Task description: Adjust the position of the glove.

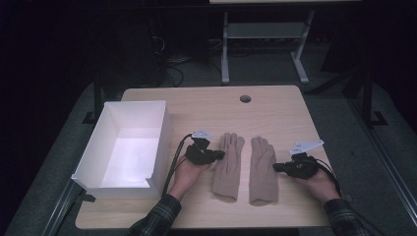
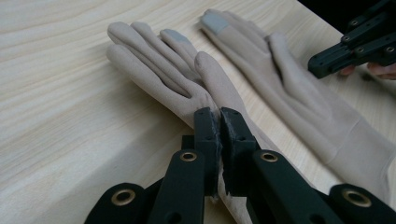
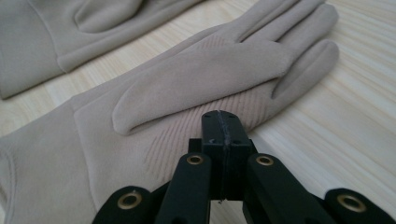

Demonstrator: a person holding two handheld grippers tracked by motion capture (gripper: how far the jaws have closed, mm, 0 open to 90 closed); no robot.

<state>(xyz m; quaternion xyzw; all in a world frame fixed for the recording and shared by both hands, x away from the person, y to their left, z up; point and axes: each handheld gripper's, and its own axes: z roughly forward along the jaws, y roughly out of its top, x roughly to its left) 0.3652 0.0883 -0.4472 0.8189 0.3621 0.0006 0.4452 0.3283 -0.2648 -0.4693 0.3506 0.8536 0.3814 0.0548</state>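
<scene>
Left gripper (image 2: 219,116): jaws pinching the edge of the left glove (image 2: 163,60) below its thumb. Right gripper (image 3: 220,119): jaws pressed together at the edge of the right glove (image 3: 196,79); whether fabric is caught, cannot tell. Both tan gloves lie flat, side by side, apart, on the wooden tabletop (image 1: 275,105). White box (image 1: 98,147): open, at the tabletop's left edge.

Two gloves side by side on my worktop, a box to their left.

On the worktop (image 1: 275,105), the left glove (image 1: 227,167) lies just beside the right glove (image 1: 262,169); my left tool (image 1: 220,155) touches one, my right tool (image 1: 276,167) the other; the box (image 1: 129,147) sits far left.
</scene>
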